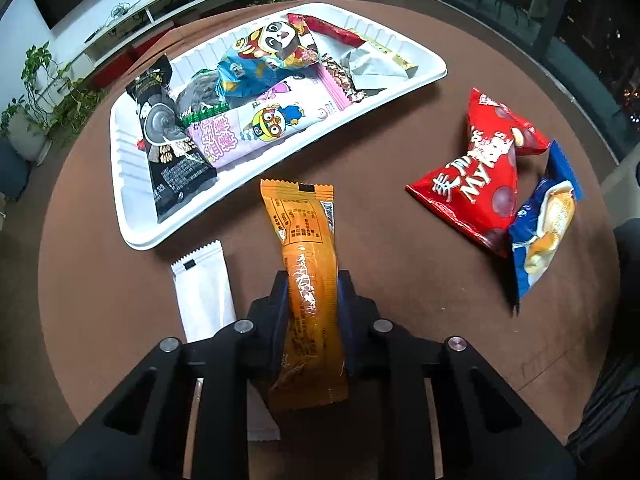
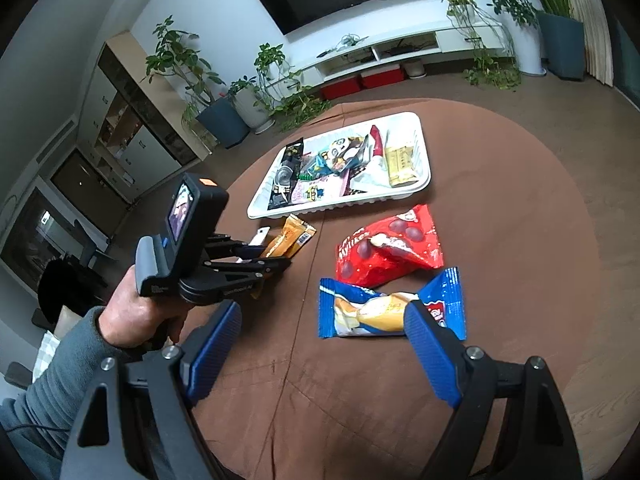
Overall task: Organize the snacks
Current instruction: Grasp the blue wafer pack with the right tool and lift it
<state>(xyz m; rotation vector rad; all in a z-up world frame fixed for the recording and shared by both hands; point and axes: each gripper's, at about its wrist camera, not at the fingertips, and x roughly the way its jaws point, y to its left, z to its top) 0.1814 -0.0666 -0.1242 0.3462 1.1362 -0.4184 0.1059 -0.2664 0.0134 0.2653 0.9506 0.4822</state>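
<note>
I have the left gripper [image 1: 312, 292] clamped on the orange snack bar [image 1: 308, 276], gripping it across its middle; the bar lies on the brown table [image 1: 400, 320] just short of the white tray [image 1: 136, 216], with a white sachet [image 1: 204, 292] beside it. My right gripper [image 2: 320, 344] hangs spread wide with nothing in it, above the blue-wrapped pastry [image 2: 384, 312], next to the red chocolate bag [image 2: 388, 252]. I judge this the pick-up step: next I must lift the bar clear, carry it over the tray rim and drop it among the packets there
</note>
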